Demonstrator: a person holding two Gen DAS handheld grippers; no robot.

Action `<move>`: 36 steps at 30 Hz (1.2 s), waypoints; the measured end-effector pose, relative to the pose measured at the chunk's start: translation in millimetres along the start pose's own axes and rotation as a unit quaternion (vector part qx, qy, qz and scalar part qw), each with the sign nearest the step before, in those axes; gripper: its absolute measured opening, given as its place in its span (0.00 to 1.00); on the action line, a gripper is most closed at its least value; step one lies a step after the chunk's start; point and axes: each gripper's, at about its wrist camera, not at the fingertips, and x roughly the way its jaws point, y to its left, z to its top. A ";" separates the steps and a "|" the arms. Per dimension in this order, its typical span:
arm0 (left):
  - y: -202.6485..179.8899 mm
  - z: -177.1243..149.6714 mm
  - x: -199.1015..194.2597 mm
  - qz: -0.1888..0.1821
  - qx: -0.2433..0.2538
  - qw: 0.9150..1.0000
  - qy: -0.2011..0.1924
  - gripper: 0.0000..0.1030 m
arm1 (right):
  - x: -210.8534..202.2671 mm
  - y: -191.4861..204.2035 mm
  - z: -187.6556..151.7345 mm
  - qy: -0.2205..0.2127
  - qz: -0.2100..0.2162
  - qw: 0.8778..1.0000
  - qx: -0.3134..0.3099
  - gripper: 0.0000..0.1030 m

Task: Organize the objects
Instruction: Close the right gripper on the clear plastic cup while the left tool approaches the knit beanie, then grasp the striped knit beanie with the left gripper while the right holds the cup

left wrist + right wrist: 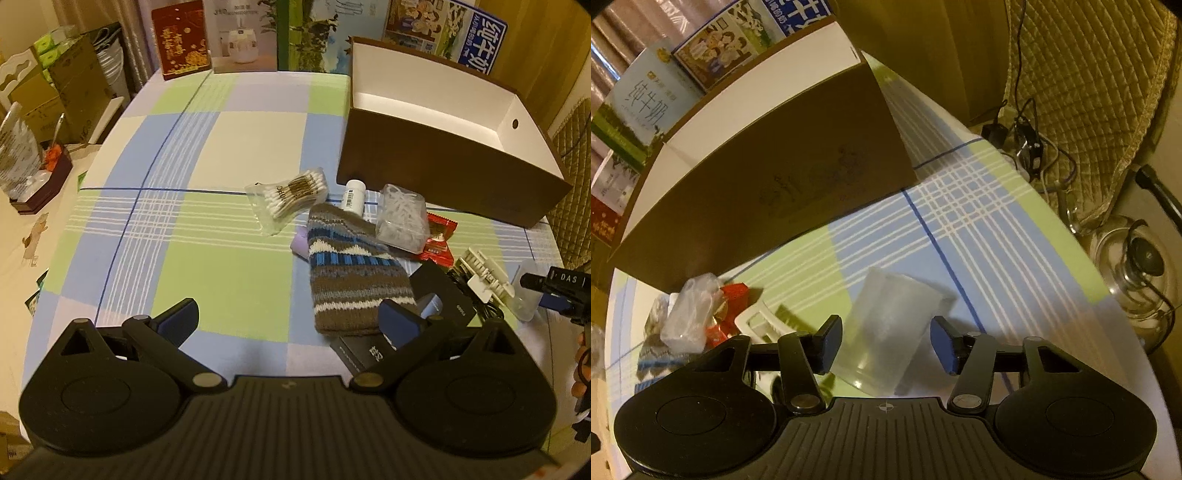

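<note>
Right gripper fingers wide around cup.

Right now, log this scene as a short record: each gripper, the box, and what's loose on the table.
left gripper: open, over the tablecloth, holding nothing
right gripper: open, fingers either side of the frosted plastic cup
brown box: open top, white inside, nothing visible in it
loose items: knitted pouch, cotton swab pack, white bottle, red packet
</note>
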 end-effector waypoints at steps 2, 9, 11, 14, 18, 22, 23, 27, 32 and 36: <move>-1.3 4.3 5.9 -0.007 0.009 1.000 0.002 0.99 | 4.9 3.7 0.9 0.004 0.005 1.000 -0.015 0.40; -8.8 14.8 30.7 -0.045 0.045 0.998 0.012 0.99 | 3.9 16.5 -3.8 0.021 -0.013 0.996 -0.086 0.31; -11.2 17.7 40.6 -0.059 0.050 0.997 0.018 0.99 | -1.5 11.3 -8.0 0.025 -0.023 0.996 -0.084 0.31; -14.6 22.4 55.5 -0.081 0.055 0.995 0.030 0.99 | -11.5 0.6 -15.0 0.024 -0.039 0.996 -0.081 0.32; -18.3 26.1 77.1 -0.105 0.050 0.992 0.051 0.97 | -24.1 -14.0 -23.7 0.021 -0.052 0.996 -0.072 0.32; -21.5 28.0 92.7 -0.119 0.050 0.990 0.063 0.92 | -31.3 -19.8 -28.0 0.015 -0.061 0.996 -0.060 0.32; -22.4 29.0 94.7 -0.122 0.050 0.989 0.063 0.92 | -31.9 -19.9 -28.3 0.013 -0.063 0.996 -0.058 0.32; -26.2 33.4 98.9 -0.133 0.058 0.988 0.061 0.71 | -33.9 -16.5 -30.6 0.006 -0.071 0.995 -0.064 0.32; -24.5 33.7 96.1 -0.131 0.072 0.987 0.054 0.26 | -34.0 -15.7 -32.6 0.002 -0.067 0.996 -0.064 0.32; -13.9 33.1 84.7 -0.135 0.072 0.987 0.039 0.10 | -36.4 -17.0 -36.5 0.004 -0.064 0.996 -0.067 0.31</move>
